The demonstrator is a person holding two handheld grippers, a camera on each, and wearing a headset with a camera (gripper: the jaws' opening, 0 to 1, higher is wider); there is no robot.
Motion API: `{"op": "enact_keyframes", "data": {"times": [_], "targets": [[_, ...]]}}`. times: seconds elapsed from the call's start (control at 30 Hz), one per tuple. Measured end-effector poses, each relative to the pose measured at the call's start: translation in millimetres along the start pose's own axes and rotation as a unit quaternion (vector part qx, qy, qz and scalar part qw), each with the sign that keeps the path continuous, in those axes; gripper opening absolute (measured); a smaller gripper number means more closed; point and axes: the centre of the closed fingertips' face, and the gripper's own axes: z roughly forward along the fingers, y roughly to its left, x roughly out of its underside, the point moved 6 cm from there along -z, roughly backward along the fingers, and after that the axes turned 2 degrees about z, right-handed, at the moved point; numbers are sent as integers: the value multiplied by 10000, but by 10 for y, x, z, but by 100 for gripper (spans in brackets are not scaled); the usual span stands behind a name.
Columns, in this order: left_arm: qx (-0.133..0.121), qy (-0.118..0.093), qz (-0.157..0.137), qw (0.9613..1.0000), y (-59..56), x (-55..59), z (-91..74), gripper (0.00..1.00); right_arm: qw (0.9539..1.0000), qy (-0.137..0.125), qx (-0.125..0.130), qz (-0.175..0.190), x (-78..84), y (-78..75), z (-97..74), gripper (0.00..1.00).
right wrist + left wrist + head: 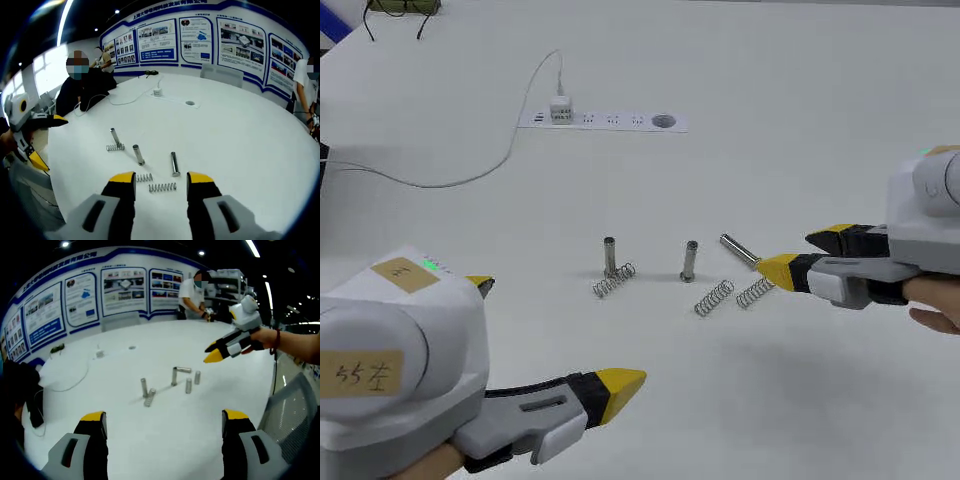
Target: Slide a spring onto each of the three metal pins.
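Left gripper [550,335]: jaws spread wide, nothing held, low at the near left.
Right gripper [805,255]: jaws parted, nothing between them, tips just beside the right pin [740,250], which looked to lie on its side.
Left pin [610,255], middle pin [690,260]: upright on the table [800,400], both bare.
First spring [614,282]: lay against the left pin's base.
Second spring [714,297], third spring [755,291]: lay loose near the right gripper.
Power strip [605,120]: far back.
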Motion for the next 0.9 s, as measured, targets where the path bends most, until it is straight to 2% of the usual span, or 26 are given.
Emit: {"op": "enact_keyframes", "data": {"times": [0.43,0.9], "targets": [[74,-44,57,9999,-2,4,57,100,9996,155,-162,-194,-75,-47,371,33],[176,-3,79,9998,-17,62,139,100,9986,328,-136,-401,-85,-166,762,25]]}}
